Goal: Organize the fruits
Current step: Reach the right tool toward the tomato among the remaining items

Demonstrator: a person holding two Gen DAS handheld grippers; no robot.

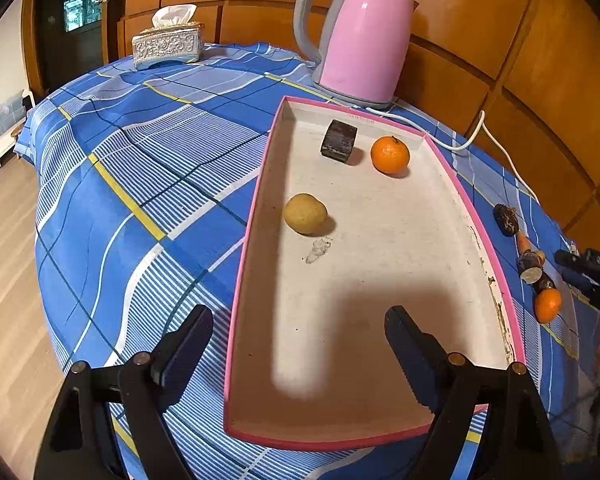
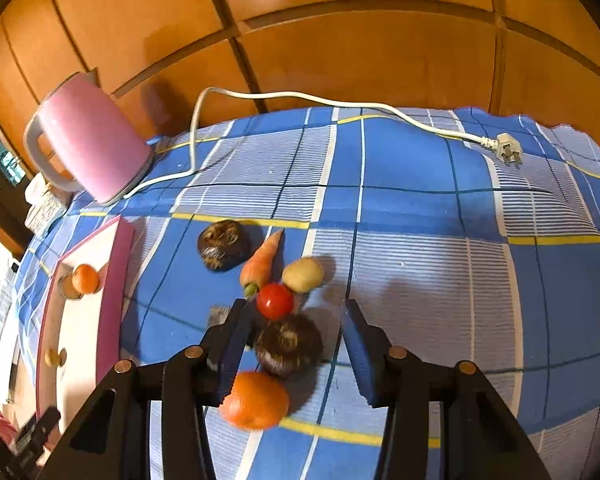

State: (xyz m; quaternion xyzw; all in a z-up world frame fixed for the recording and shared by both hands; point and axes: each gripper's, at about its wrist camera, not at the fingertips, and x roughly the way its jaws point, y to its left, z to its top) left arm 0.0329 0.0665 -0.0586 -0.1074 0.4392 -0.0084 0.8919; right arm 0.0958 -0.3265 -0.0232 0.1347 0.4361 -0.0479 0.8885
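Left gripper (image 1: 298, 344) is spread wide over the pink tray (image 1: 476, 216), holding nothing. Right gripper (image 2: 294, 340) brackets a dark round item (image 2: 288, 344); contact is unclear. The orange (image 2: 256, 400) is partly hidden.

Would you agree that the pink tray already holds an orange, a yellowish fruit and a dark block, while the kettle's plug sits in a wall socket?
Not quite: the plug lies loose on the blue checked cloth, as the right wrist view shows. The tray contents are as you say.
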